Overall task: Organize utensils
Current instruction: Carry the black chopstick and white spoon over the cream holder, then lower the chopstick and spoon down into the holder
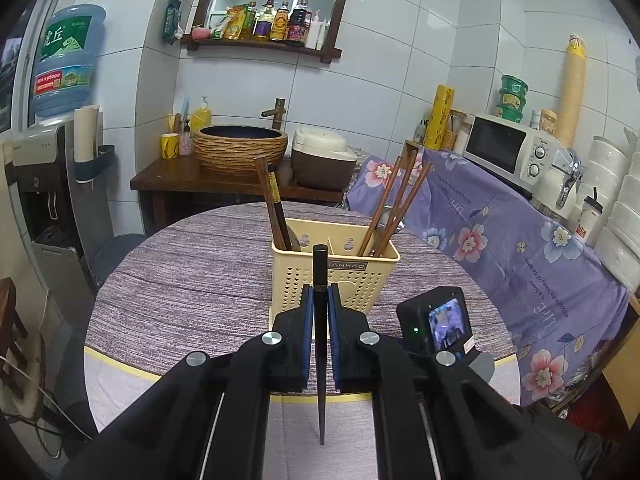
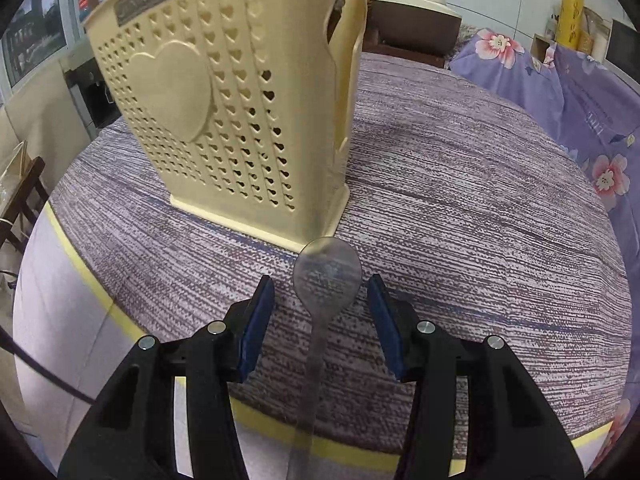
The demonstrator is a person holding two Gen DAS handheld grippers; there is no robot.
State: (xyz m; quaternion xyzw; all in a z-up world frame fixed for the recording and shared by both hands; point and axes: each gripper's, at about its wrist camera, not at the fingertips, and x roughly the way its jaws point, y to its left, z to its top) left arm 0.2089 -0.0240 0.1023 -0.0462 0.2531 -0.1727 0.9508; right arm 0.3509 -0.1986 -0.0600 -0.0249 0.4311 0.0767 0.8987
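Note:
My left gripper (image 1: 320,292) is shut on a dark chopstick (image 1: 320,268), held upright just in front of the cream perforated utensil holder (image 1: 360,280). Brown chopsticks (image 1: 272,200) stand in the holder's left compartment, and more chopsticks (image 1: 396,200) lean in its right one. My right gripper (image 2: 321,288) is open low over the table. A metal spoon (image 2: 327,276) lies between its fingers (image 2: 256,320), with its bowl by the corner of the holder's (image 2: 200,100) base. Its handle runs back over the table's edge. The blue pads stand clear of it on both sides.
The round table (image 2: 460,200) has a purple striped cloth with a yellow border. A purple floral cover (image 1: 520,248) drapes furniture on the right, with a microwave (image 1: 508,148) on it. Behind the table are a bowl sink (image 1: 240,148), a rice cooker (image 1: 320,160) and a water dispenser (image 1: 48,168).

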